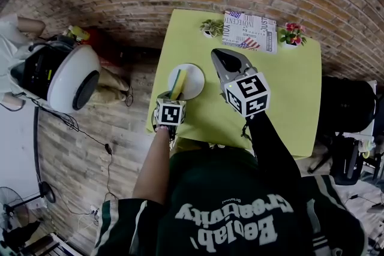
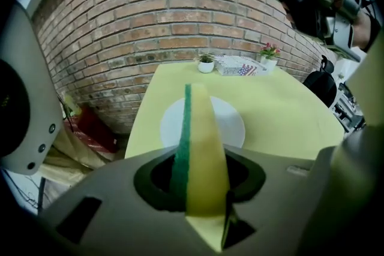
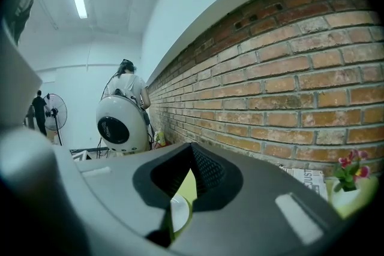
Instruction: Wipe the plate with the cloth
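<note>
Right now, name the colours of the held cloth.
Cloth: yellow with a green edge; best in left gripper view.

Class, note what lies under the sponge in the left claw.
A white plate on the yellow table. The sponge covers part of it, so contact is unclear.

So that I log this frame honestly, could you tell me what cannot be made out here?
1. Whether the cloth touches the plate: in the left gripper view the cloth covers that spot; in the head view the left gripper does.
2. Plate's near rim: left gripper view, behind the gripper's body.
3. Most of the plate, right gripper view: only a sliver shows past the right gripper.
4. Printed card's wording: too small, head view.
</note>
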Tool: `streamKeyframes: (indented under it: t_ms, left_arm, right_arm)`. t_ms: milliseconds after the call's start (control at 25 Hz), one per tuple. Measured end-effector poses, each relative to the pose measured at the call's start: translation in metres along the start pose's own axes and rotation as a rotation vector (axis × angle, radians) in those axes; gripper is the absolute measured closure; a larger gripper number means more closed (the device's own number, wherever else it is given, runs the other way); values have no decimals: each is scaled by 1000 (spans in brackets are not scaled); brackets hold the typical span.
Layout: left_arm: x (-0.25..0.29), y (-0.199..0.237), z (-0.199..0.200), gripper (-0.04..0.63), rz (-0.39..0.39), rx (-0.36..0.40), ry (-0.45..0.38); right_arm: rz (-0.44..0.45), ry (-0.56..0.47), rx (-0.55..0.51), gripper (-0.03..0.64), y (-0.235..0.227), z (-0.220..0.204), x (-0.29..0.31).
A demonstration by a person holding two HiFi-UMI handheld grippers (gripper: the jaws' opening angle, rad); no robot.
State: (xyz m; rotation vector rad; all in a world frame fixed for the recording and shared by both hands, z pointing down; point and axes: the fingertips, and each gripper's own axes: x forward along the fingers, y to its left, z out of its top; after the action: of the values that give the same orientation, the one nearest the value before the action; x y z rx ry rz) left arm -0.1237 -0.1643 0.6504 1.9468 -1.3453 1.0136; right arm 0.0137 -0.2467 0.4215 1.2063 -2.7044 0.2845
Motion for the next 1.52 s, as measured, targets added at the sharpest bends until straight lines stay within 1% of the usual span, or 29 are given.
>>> streamKeyframes:
  t_ms: [200, 400, 560, 680, 840, 1000, 1280, 1360, 1440, 1520]
  left_arm:
    - [-12, 22, -7, 463, 54, -50, 7]
    - [-20, 45, -9, 463, 109, -98, -5]
    - [-18, 45, -11, 463, 108, -105, -12]
    - [-23, 35, 1, 463, 84, -105, -30]
    - [-27, 14, 21, 463, 50, -53, -71]
    - [-23, -15, 26, 463, -3, -19, -87]
    - [-8, -65, 22, 465, -89, 68, -77]
    - [-4, -74, 18, 465, -110, 75, -61]
    - [-2, -80, 8, 465, -126, 66, -25]
    - [-1, -82, 2, 465, -127, 57, -9]
  right_arm:
    - [6, 5, 0, 604, 2, -2, 1]
    - [18, 10, -2, 604, 5, -4, 4]
    - [26, 9, -6, 604, 7, -2, 7]
    - [31, 9, -9, 604, 9, -1, 8]
    - [30, 14, -8, 604, 10, -4, 8]
    - [26, 16, -5, 604, 9, -6, 6]
    - [19, 16, -1, 604, 7, -7, 2]
    - [19, 17, -1, 604, 8, -8, 2]
    - [19, 19, -1, 604, 9, -9, 0]
    - [21, 21, -1, 604, 10, -9, 0]
